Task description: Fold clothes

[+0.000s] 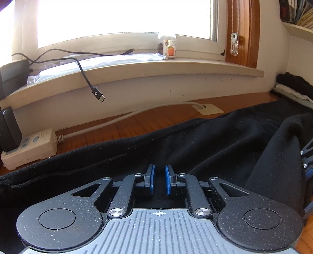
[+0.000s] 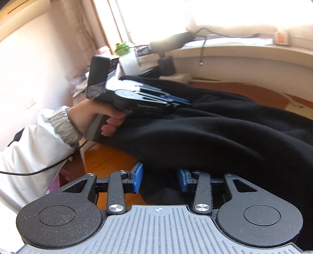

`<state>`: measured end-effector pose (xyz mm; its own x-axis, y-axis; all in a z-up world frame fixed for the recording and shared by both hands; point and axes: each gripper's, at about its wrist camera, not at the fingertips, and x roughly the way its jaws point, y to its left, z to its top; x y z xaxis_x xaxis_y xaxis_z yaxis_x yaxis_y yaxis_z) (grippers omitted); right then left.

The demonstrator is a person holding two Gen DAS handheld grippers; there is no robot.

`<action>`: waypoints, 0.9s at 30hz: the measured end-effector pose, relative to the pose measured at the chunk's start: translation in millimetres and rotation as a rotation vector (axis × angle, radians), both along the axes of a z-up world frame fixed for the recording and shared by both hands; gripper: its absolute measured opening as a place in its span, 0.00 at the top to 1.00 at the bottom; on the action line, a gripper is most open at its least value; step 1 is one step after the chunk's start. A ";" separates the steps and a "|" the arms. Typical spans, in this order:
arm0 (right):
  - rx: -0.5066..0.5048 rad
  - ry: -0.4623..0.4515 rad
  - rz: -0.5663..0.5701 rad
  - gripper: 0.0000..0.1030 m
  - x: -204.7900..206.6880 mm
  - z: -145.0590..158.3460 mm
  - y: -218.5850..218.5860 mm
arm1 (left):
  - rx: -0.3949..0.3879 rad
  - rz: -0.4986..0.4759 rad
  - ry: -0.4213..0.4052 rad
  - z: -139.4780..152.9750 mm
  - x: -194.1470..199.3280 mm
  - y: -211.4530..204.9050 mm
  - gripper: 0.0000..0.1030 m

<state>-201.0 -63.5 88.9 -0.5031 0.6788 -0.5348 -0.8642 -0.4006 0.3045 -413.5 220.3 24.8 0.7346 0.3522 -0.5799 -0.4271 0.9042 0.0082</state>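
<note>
We grip the rumpled black fleece garment (image 2: 225,132) with the left hand-held gripper (image 1: 160,178); right hand-held gripper (image 2: 159,179) straddles its edge ungripped; folding barely begun.

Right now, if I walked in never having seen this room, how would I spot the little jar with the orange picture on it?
Find the bright window and follow it down to the pale windowsill. The small jar stands upright near the sill's right end, beside crinkled clear plastic. Its orange fruit label and pale cap set it apart from the black cables further left.
</note>
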 end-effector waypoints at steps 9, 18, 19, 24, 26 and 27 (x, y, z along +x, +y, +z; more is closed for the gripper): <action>0.006 0.034 0.119 0.94 -8.1 13.2 -51.3 | 0.026 0.041 0.030 4.1 2.6 2.3 0.87; -0.017 -0.070 0.114 0.88 -29.9 -4.5 -83.2 | 0.084 0.157 0.078 13.7 -17.1 22.0 0.84; -0.011 -0.079 0.096 0.79 -28.6 -5.3 -83.9 | 0.076 0.156 0.079 14.4 -20.4 23.8 0.84; 0.017 -0.089 0.015 0.66 -24.4 -7.0 -77.2 | 0.049 0.144 0.079 16.8 -33.5 28.4 0.83; 0.039 -0.078 0.023 0.66 -25.0 -9.0 -76.9 | 0.054 0.137 0.076 14.2 -36.0 28.4 0.83; 0.048 -0.076 0.036 0.81 -26.9 -9.3 -77.7 | 0.051 0.141 0.069 12.6 -37.1 29.5 0.83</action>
